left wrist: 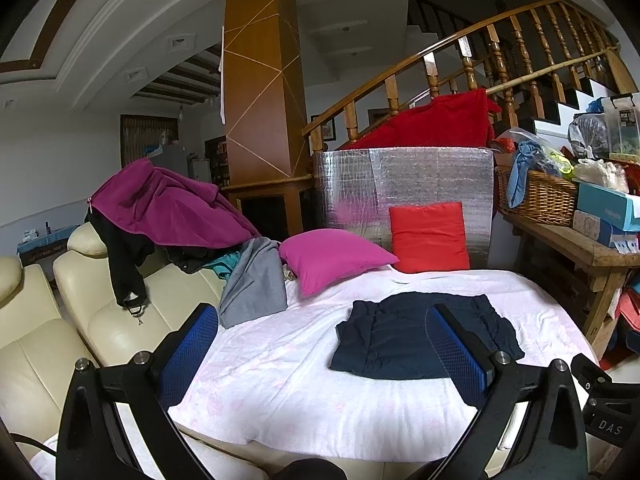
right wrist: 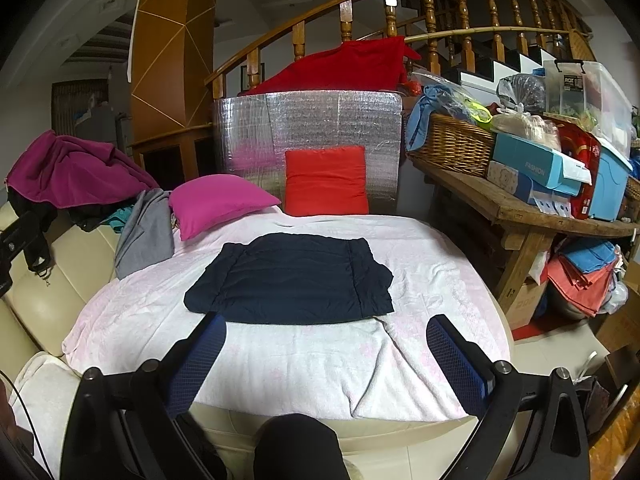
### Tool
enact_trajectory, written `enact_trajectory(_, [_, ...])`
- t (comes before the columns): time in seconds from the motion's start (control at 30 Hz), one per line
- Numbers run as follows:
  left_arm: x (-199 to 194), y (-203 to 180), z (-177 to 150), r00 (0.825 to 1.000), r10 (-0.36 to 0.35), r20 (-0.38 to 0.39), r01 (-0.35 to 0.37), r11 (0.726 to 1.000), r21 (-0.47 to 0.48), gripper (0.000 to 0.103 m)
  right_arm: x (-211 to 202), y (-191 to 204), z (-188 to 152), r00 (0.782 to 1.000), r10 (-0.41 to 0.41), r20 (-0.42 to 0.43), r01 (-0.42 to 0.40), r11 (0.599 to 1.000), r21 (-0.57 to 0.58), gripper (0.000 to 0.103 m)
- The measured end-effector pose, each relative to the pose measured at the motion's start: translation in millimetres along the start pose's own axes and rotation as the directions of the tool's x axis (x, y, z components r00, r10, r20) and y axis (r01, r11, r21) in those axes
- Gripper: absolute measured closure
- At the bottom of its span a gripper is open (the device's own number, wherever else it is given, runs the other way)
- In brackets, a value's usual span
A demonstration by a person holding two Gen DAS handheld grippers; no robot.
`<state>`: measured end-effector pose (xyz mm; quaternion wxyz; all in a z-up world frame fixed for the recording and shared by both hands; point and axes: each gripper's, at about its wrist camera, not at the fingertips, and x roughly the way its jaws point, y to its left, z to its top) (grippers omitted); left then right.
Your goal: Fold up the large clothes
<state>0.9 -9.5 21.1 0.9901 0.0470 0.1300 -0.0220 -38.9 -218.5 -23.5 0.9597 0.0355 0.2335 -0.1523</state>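
Observation:
A dark navy garment [right wrist: 292, 278] lies folded into a flat rectangle on the pale pink blanket [right wrist: 300, 364] that covers the sofa seat. It also shows in the left wrist view [left wrist: 400, 336]. My left gripper [left wrist: 322, 316] is open and empty, held above the blanket's near left part. My right gripper [right wrist: 326, 328] is open and empty, just in front of the garment's near edge. A grey garment [right wrist: 146, 230] and a purple jacket [right wrist: 72, 172] lie piled on the cream sofa [right wrist: 36, 292] at the left.
A magenta pillow [right wrist: 218, 202] and a red pillow [right wrist: 326, 180] rest at the blanket's far edge against a silver foil panel [right wrist: 308, 124]. A wooden bench [right wrist: 516, 212] with a wicker basket [right wrist: 452, 144] and boxes stands at the right. Stair railing is behind.

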Motion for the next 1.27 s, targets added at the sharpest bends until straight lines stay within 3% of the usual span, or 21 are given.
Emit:
enact_trajectory(0.9, [34,-4,4,0.998,0.029,-0.053,-0.030,1.000,-0.002,0.000,34,-13,22,1.000,-0.003,-0.018,0.003,1.000,0.003,0.001])
enact_trajectory(1.17, [88,-10,1,0.994,0.024,-0.107,-0.025,1.000,-0.014,0.000,88,-28,46,0.998,-0.027,-0.053,0.028,1.000,0.011,0.001])
enact_trajectory(1.27, [139,-7,-4,0.983,0.036,-0.179,-0.043,0.999,-0.031,0.000,125,-46,58,0.996,-0.069,-0.056,0.070,0.997,0.024,0.001])
